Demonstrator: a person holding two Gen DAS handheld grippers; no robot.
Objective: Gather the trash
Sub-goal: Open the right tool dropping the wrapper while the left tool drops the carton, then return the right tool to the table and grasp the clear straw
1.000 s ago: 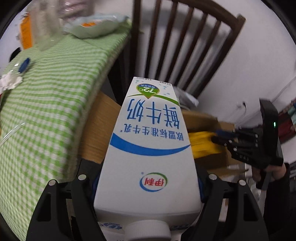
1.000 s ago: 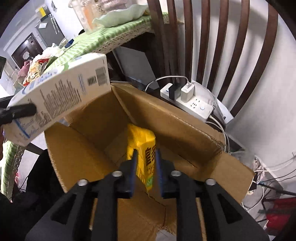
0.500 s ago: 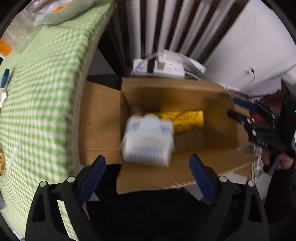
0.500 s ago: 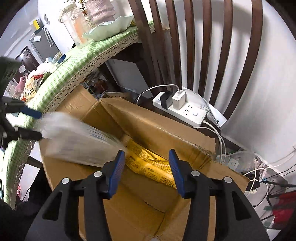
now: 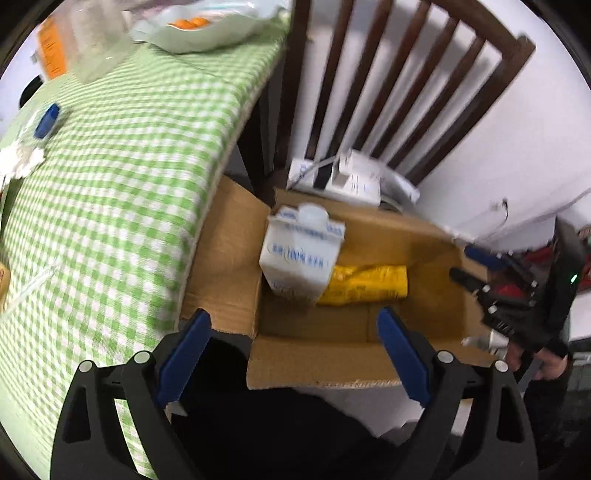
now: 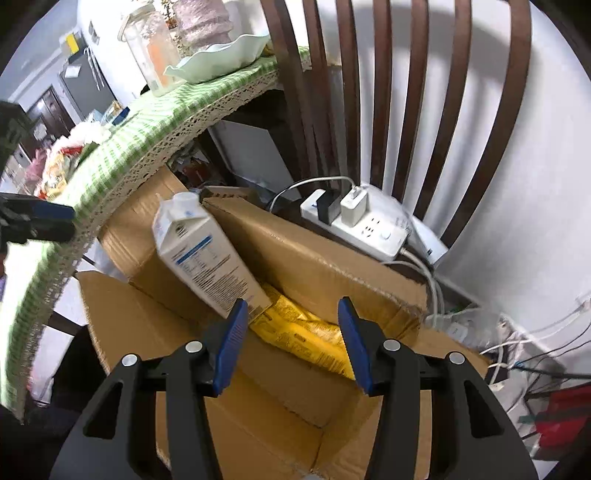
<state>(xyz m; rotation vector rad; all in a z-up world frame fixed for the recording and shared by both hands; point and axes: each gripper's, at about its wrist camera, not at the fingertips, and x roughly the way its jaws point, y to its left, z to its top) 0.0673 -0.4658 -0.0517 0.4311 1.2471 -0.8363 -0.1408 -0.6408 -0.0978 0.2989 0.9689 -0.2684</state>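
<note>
Here we list first the milk carton (image 5: pixel 301 254), white with blue print and a white screw cap: it stands tilted inside the open cardboard box (image 5: pixel 317 360), cap end up and leaning against the box's corner nearest the table, its lower end resting on the yellow packet (image 5: pixel 364 284). From the right wrist view we see the same carton (image 6: pixel 207 258) slanting down into the box (image 6: pixel 317 254), its base touching the crumpled yellow packet (image 6: pixel 306 332) that lies flat on the box floor. Next, our left gripper (image 5: pixel 295 352): its blue-padded jaws are spread wide above the near flap of the box, and they grip nothing. Our right gripper (image 6: pixel 291 341) likewise has its jaws parted with nothing between them, poised over the box interior; in the left view it appears at the far right edge (image 5: pixel 469 264), beside the box's right wall. Around the box we note the table with a green checked cloth (image 5: pixel 122 177) just to its left, a pale green dish (image 5: pixel 207 29) at the table's far end, a dark wooden chair back (image 6: pixel 402 92) behind, and a white power strip (image 6: pixel 365 230) with plugs and cables just beyond the box's far wall.
</note>
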